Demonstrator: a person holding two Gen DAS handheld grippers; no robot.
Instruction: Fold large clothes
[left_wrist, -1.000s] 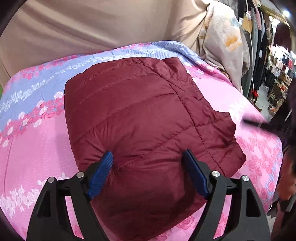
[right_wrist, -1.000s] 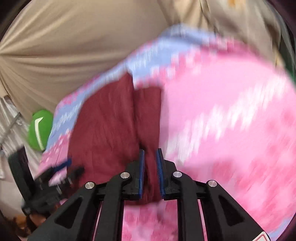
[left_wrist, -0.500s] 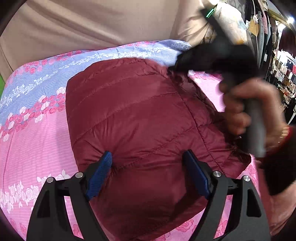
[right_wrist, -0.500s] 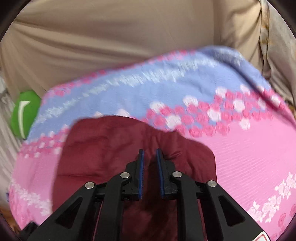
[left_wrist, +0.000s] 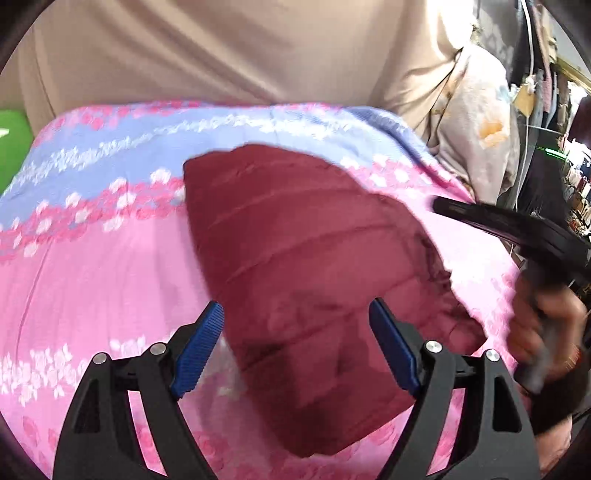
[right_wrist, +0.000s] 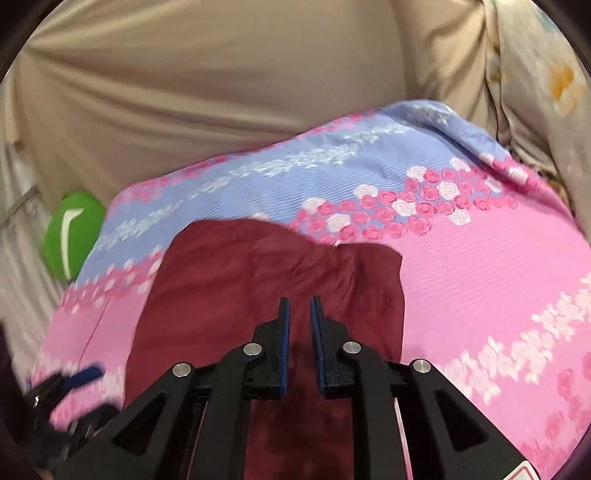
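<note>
Your folded maroon quilted jacket (left_wrist: 314, 280) lies on the pink and blue floral bedspread (left_wrist: 92, 258), filling the centre of the left wrist view and the lower middle of the right wrist view (right_wrist: 258, 295); your left gripper (left_wrist: 295, 343) hovers above its near edge with the jaws spread wide and nothing between the blue pads; your right gripper (right_wrist: 299, 343) has just parted its jaws to a narrow gap, with no fabric pinched, only the jacket below; at the right edge of the left wrist view your right hand (left_wrist: 543, 325) grips its handle; a green object (right_wrist: 72, 236) sits at the left.
</note>
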